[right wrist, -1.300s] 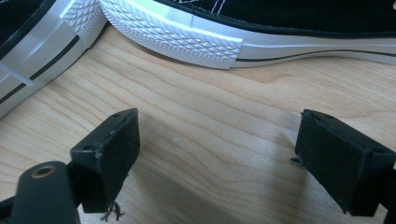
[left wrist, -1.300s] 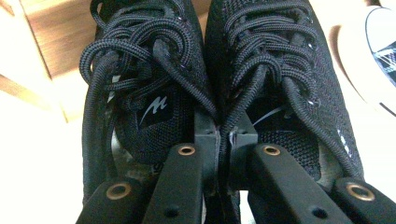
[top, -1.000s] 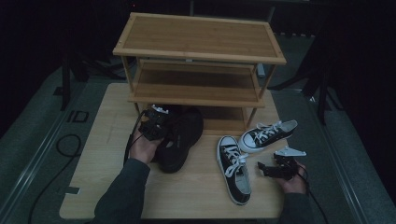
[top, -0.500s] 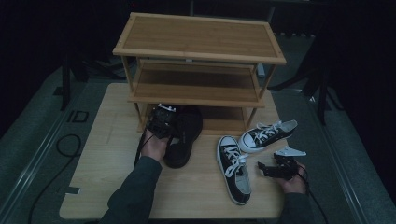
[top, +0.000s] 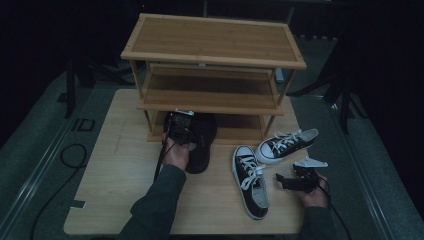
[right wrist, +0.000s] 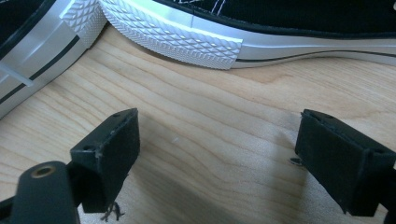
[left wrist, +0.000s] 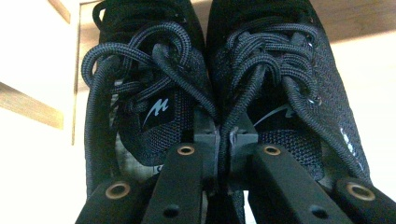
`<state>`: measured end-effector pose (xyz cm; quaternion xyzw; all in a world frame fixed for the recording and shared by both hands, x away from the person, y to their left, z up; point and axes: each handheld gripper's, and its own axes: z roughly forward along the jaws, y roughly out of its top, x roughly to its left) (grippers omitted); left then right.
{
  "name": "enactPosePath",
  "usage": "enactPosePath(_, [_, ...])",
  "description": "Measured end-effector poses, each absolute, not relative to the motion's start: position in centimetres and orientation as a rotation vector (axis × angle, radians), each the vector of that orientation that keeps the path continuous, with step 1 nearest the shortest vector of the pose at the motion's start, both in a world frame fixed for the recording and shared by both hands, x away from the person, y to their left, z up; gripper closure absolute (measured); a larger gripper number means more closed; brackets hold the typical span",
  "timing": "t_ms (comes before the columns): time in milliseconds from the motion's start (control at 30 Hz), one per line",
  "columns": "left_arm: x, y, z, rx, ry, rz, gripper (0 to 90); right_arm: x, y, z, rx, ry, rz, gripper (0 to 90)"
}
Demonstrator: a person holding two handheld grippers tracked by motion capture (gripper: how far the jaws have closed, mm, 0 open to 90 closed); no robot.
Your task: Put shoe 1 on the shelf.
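A pair of black mesh running shoes (top: 202,140) (left wrist: 154,107) lies side by side in front of the wooden shoe rack (top: 212,52), toes under its lowest tier. My left gripper (top: 182,134) (left wrist: 224,140) is shut on the two inner collars, pinching them together just behind the laces. My right gripper (top: 281,182) (right wrist: 219,154) rests low over the table at the right. It is open, with bare wood between its pads (right wrist: 109,154). Two black-and-white canvas sneakers (top: 251,182) (top: 286,144) lie just left of it, and their white ribbed soles (right wrist: 187,37) are close ahead.
The rack has three tiers and stands at the far side of the wooden table (top: 120,165). Its lowest tier (top: 240,132) has free room to the right of the black shoes. A black cable (top: 70,155) trails off the table's left side onto the dark floor.
My left gripper has carried the black pair forward and slightly right, so the toes now reach under the rack's lowest tier. The right gripper and both sneakers have stayed put.
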<state>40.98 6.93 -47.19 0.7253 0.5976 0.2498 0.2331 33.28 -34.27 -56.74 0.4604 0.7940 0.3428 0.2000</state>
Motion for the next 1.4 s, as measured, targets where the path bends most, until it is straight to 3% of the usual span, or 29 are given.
enactPosePath(233, [41.4,6.4,-47.0,1.997,1.635,0.736,81.0,33.3,-34.3,-56.7,1.287,2.220,0.958,13.9])
enactPosePath(433, [41.3,6.0,-47.1,2.031,1.587,0.743,65.7,33.3,-34.3,-56.7,1.287,2.220,0.958,13.9])
enactPosePath(700, [40.8,7.6,-46.4,2.055,1.508,0.593,50.8,33.3,-34.3,-56.7,1.286,2.220,0.958,13.9])
enactPosePath(833, [40.1,7.9,-46.0,2.087,1.454,0.594,45.4,33.3,-34.3,-56.7,1.286,2.220,0.958,13.9])
enactPosePath(1000, [39.1,8.8,-44.7,2.050,1.376,0.566,46.5,33.3,-34.3,-56.7,1.286,2.220,0.958,13.9])
enactPosePath(1267, [37.1,9.7,-43.5,2.017,1.267,0.464,63.1,33.3,-34.3,-56.7,1.286,2.220,0.958,13.9])
enactPosePath(1400, [36.3,10.0,-43.3,2.012,1.235,0.430,65.7,33.3,-34.3,-56.7,1.287,2.220,0.958,13.9])
